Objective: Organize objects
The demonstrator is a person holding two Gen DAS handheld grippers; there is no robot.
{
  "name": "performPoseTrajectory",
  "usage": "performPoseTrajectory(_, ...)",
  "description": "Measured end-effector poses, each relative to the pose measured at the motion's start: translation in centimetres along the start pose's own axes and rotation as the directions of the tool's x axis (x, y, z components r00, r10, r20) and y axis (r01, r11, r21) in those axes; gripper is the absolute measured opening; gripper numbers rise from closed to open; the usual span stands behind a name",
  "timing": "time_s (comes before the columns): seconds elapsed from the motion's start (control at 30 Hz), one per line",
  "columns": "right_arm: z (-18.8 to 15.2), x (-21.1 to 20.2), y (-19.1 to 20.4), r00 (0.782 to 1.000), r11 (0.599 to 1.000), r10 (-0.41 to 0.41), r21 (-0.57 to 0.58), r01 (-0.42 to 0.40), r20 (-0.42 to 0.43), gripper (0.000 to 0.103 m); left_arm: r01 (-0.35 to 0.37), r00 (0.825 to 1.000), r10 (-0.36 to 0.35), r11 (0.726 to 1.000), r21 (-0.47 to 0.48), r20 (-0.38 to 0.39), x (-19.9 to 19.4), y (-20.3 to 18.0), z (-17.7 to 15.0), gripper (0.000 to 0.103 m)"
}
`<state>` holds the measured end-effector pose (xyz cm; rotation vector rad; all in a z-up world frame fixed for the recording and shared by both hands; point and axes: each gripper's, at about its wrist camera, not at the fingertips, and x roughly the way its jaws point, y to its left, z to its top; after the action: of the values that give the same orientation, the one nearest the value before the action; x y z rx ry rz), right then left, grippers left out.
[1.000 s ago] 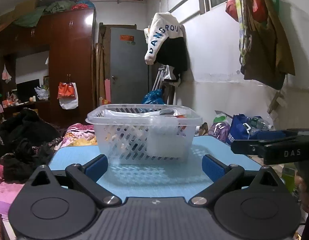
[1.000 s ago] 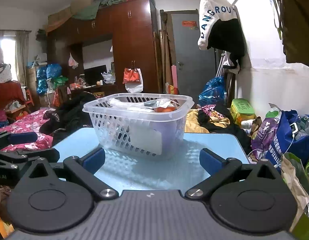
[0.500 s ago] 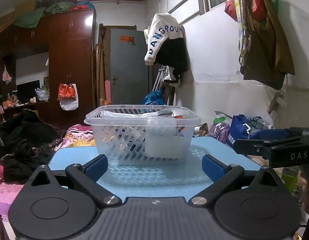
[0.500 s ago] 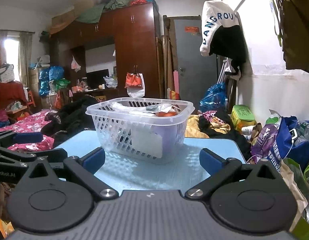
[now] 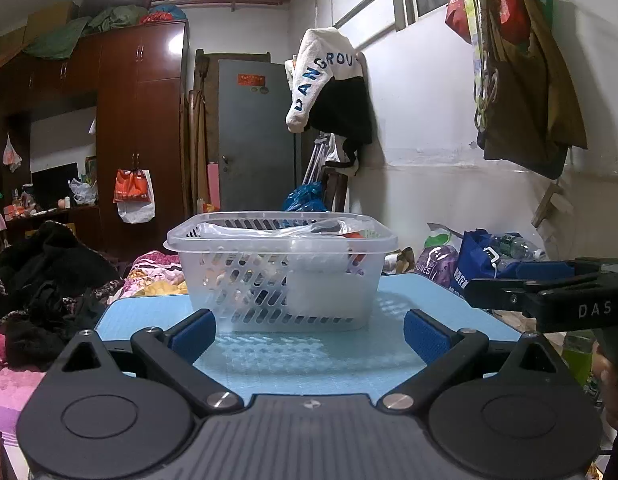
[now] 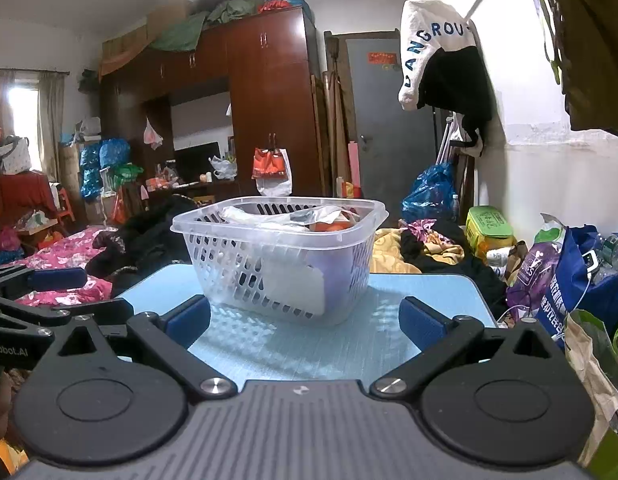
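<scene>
On blue table (image 5: 393,344): basket (image 5: 281,272) centred; both tools (image 5: 309,326) (image 6: 305,318) gaping, empty.

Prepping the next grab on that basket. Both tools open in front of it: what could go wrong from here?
1. The clear basket looks thin-walled and is filled to its rim; a pinch by the left tool on one wall may flex it or tip it.
2. It stands toward the far part of the blue table; a forward nudge could slide it off.
3. The right tool is close beside the left; the two could collide.
</scene>
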<state>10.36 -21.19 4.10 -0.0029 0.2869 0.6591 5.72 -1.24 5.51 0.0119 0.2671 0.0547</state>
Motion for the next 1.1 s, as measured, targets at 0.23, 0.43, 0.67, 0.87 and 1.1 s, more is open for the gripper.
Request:
performPoseTrajectory(0.23,0.07,-0.31,-0.09,1.0,1.0,-0.002,0.005,0.002,0.014,0.103,-0.006,1.0,0.006,1.0,-0.006,0.0,0.14,0.04,-0.08,0.101)
performPoseTrajectory(0.43,0.01,-0.36,-0.05,1.0,1.0,-0.001,0.001,0.001,0.012,0.103,-0.007,1.0,0.007,1.0,-0.009,-0.002,0.22,0.09,-0.09,0.101)
performPoseTrajectory(0.67,-0.02,-0.4,-0.12,1.0,1.0,-0.004,-0.001,0.004,0.009,0.103,-0.016,1.0,0.016,1.0,-0.009,-0.003,0.4,0.18,-0.06,0.101)
performPoseTrajectory(0.87,-0.01,-0.34,-0.15,1.0,1.0,-0.003,-0.001,0.003,0.008,0.103,-0.02,1.0,0.02,1.0,-0.013,-0.005,0.55,0.19,-0.06,0.101)
performPoseTrajectory(1.1,-0.12,-0.29,-0.22,1.0,1.0,-0.006,-0.006,0.006,0.004,0.103,-0.016,1.0,0.016,1.0,-0.006,-0.008,0.59,0.06,-0.09,0.101)
